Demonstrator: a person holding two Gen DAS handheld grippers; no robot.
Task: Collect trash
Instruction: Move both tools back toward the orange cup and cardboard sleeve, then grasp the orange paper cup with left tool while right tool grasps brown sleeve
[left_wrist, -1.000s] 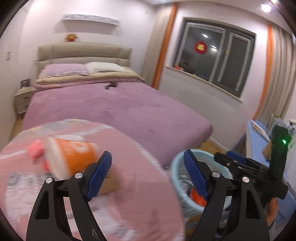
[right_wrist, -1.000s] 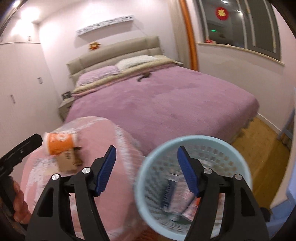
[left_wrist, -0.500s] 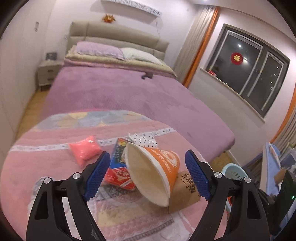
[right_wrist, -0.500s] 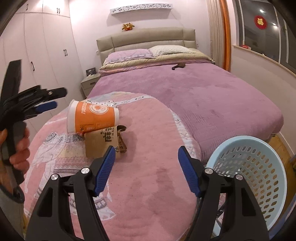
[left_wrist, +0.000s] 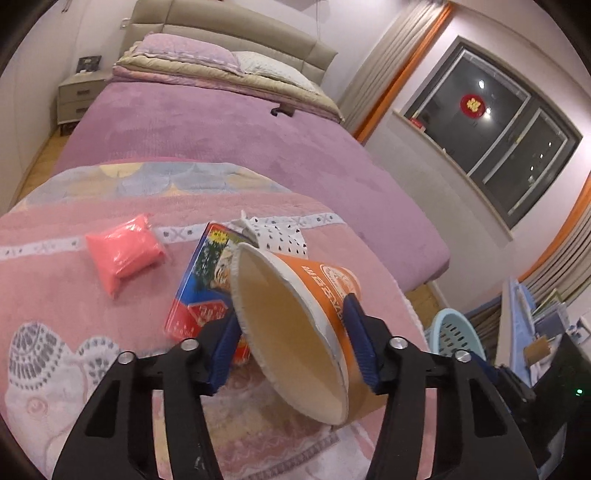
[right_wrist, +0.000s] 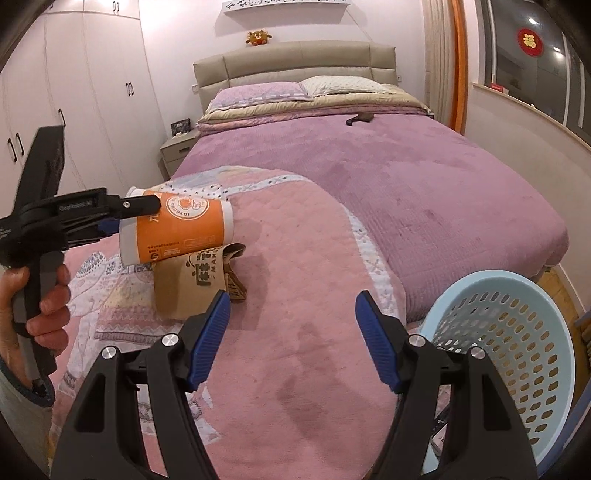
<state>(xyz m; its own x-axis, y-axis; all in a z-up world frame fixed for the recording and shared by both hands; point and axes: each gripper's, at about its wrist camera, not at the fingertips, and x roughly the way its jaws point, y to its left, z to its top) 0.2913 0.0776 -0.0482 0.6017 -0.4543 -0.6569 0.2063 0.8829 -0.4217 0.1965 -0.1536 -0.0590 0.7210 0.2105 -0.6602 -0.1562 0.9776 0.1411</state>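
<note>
An orange paper cup (left_wrist: 295, 325) lies on its side on the pink quilt, its open mouth toward me. My left gripper (left_wrist: 291, 343) is shut on the cup near its rim; this also shows in the right wrist view (right_wrist: 177, 229). Beside the cup lie a brown paper bag (right_wrist: 195, 284), a red and blue snack packet (left_wrist: 199, 288), a pink pouch (left_wrist: 122, 254) and a white spotted wrapper (left_wrist: 280, 236). My right gripper (right_wrist: 293, 339) is open and empty above the quilt. A light blue trash basket (right_wrist: 509, 369) stands at the right.
The pink quilt (right_wrist: 295, 369) lies over the foot of a purple bed (right_wrist: 406, 166). A nightstand (right_wrist: 177, 151) and white wardrobes (right_wrist: 74, 92) are at the left. A window (left_wrist: 517, 129) and curtains are at the right. A blue desk (left_wrist: 517, 332) stands beyond the basket.
My left gripper swung from the basket to the trash pile and closed on the orange cup. My right gripper turned left, so the basket moved from centre to the right edge.
</note>
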